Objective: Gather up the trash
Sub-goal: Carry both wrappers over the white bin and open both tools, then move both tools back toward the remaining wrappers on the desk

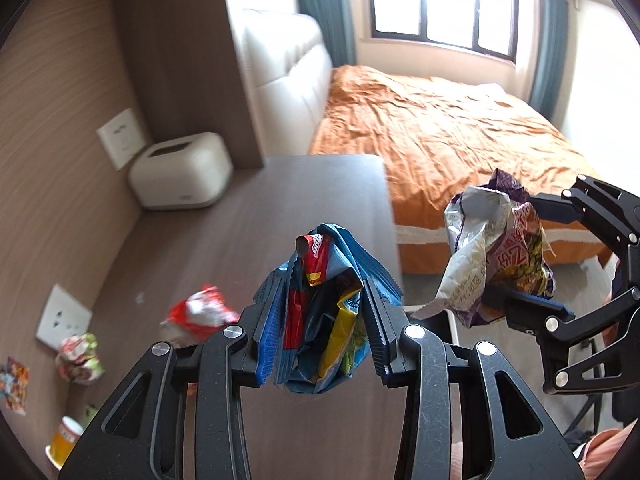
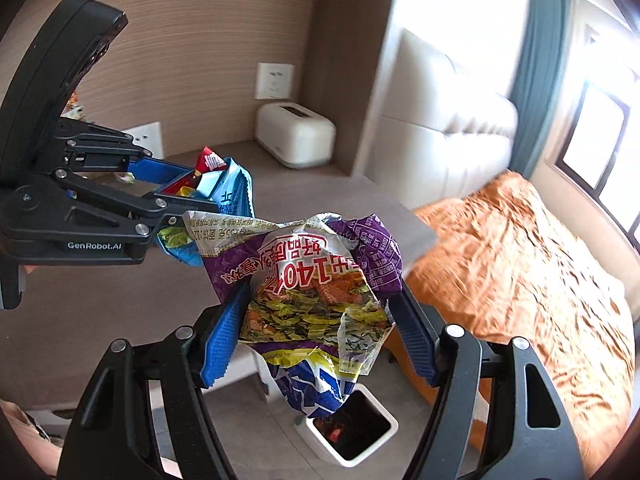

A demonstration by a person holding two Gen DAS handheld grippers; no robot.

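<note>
The left gripper (image 1: 320, 312) is black with blue ribbed pads and clamps a blue wrapper (image 1: 324, 312) printed in red, yellow and green; the right gripper (image 2: 320, 332) has the same colouring and clamps a purple wrapper (image 2: 316, 292) with a silver inner face, red characters and a yellow-green leaf print. Ahead of both grippers lie the grey-brown wood-grain tabletop (image 1: 248, 220), a cream-white box (image 1: 182, 172) and an orange bedspread (image 1: 440, 128). Below the right gripper stands a white bin (image 2: 352, 432) with a dark interior.

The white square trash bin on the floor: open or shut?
Open: the white square trash bin shows a dark, uncovered inside holding something red.
</note>
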